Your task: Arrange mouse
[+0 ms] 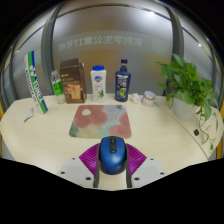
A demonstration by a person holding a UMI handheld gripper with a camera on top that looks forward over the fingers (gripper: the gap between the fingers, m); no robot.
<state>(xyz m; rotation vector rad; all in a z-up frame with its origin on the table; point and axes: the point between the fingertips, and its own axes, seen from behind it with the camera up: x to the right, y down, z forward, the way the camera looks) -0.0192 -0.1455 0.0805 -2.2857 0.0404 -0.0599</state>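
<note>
A blue computer mouse point(111, 154) with a dark scroll wheel sits between my gripper's point(111, 163) two fingers, whose magenta pads point(88, 161) press on its left and right sides. The gripper is shut on the mouse and holds it just above the near part of the cream table point(40, 135). A pink and grey mouse mat point(102, 122) lies on the table just ahead of the fingers, with nothing on it.
Along the table's far edge stand a green and white box point(34, 82), a brown box point(70, 81), a white bottle point(98, 83) and a dark blue bottle point(122, 80). A white cup point(149, 97) and a leafy plant point(189, 85) are to the right.
</note>
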